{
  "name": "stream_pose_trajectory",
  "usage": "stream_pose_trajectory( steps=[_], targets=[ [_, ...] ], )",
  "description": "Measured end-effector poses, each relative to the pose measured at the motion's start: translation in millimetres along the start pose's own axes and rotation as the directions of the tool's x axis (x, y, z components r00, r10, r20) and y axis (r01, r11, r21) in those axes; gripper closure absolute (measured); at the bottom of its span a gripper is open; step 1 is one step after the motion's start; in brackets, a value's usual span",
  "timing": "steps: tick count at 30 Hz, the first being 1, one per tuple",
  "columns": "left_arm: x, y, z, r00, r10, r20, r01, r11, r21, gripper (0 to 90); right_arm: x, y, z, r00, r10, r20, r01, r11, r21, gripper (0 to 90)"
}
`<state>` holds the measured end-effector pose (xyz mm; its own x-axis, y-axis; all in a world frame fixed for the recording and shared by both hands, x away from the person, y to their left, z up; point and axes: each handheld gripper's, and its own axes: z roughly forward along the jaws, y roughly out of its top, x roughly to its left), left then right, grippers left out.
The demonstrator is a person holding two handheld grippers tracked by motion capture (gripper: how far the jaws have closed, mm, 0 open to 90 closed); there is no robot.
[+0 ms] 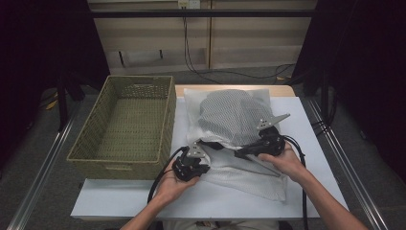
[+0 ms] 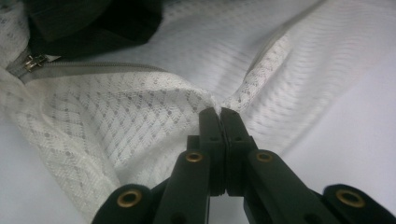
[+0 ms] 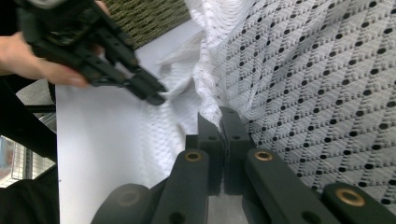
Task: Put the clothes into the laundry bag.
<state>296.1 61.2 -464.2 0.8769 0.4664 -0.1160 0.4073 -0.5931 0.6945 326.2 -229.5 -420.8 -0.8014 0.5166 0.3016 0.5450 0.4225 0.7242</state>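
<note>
Mesh of a white laundry bag (image 1: 230, 120) is pinched by both grippers on the white table (image 1: 119, 201), just right of the wicker basket (image 1: 129, 124); the left gripper (image 2: 219, 112) is clamped on a fold below the zip (image 2: 93, 69); the right gripper (image 3: 222, 114) is clamped on the bag's edge.

L tool (image 2: 219, 112) pinching white mesh bag (image 2: 140, 116)

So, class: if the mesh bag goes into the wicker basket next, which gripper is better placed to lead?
Probably the left gripper: it is shut on the mesh bag on the side nearer the wicker basket. The right gripper pinches the bag farther away.
</note>
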Motion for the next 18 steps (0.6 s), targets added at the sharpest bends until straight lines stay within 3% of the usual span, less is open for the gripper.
stream_pose_trajectory(
  steps=[1, 4, 6, 8, 15, 18],
  targets=[
    [-2.9, -0.7, -1.8, 0.9999, 0.009, 0.008, -0.009, 0.9999, 0.008, 89.5, 0.7, -0.3, 0.4, 1.0, 0.002, 0.0, -0.002, 1.0, 0.004, 89.3],
    [-10.5, -7.2, -4.0, 0.9983, -0.029, 0.051, 0.029, 0.9996, 0.002, 89.5, 3.7, -1.4, 1.2, 1.0, -0.001, 0.002, 0.001, 1.0, 0.018, 89.3],
    [-15.4, -11.1, -4.7, 0.9981, -0.007, 0.061, 0.006, 0.9997, 0.023, 89.5, 6.6, -3.6, 1.0, 0.9999, -0.015, 0.0, 0.015, 0.999, 0.029, 89.2],
    [-18.6, -13.0, -6.3, 0.9963, -0.019, 0.084, 0.018, 0.9997, 0.016, 89.4, 8.6, -6.8, -0.5, 0.9999, -0.012, -0.007, 0.012, 0.999, 0.039, 89.2],
    [-31.6, -18.2, -16.9, 0.9921, 0.0, 0.126, -0.003, 0.9997, 0.022, 89.4, 11.7, -24.0, 3.5, 0.9999, -0.014, -0.005, 0.014, 0.995, 0.102, 89.1],
    [-35.4, -21.2, -20.0, 0.9873, -0.015, 0.158, 0.017, 0.9998, -0.01, 89.4, 15.3, -31.5, 9.2, 0.9997, -0.015, -0.018, 0.017, 0.991, 0.133, 89.1]
  ],
)
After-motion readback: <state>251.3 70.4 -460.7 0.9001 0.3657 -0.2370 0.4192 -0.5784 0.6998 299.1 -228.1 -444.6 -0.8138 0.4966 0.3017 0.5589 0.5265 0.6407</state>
